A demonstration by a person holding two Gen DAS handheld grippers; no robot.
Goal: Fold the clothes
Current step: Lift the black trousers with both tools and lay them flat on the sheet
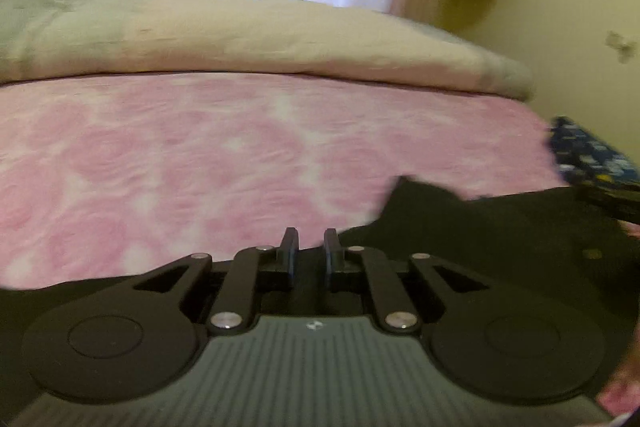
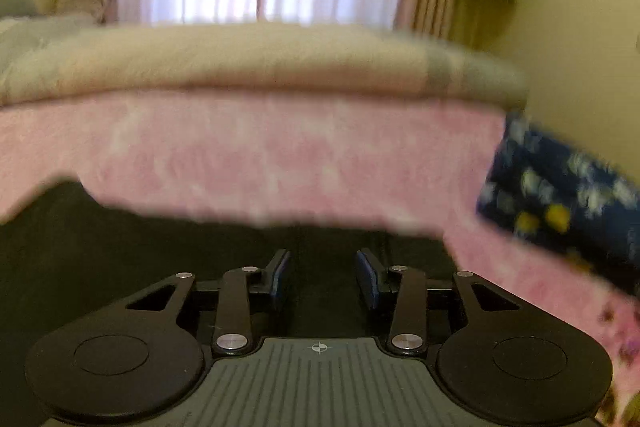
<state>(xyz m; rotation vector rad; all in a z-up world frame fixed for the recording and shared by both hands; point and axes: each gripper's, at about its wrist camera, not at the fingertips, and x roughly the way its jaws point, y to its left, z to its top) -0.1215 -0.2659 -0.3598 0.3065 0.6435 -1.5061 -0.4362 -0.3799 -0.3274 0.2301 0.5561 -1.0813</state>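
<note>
1. 2 sets of fingers work over the bed: the left gripper [image 1: 311, 247] has its fingers [image 1: 289, 251] drawn close, a narrow gap between the pads, nothing visibly pinched in it.
2. the right gripper [image 2: 325, 277] stands about half open, its fingers [image 2: 368, 277] apart over dark cloth, gripping nothing.
3. just past both tips lies the black garment [image 1: 500, 227], spread on the near part of the pink bedspread [image 1: 200, 155]; one corner pokes up toward the right in the left view.
4. a navy patterned cloth [image 2: 560, 187] sits at the bed's right edge, a beige duvet [image 1: 240, 35] behind.
5. judging by this, the step is taking hold of the garment's near edge; next, each gripper must close on cloth before lifting it over.
</note>
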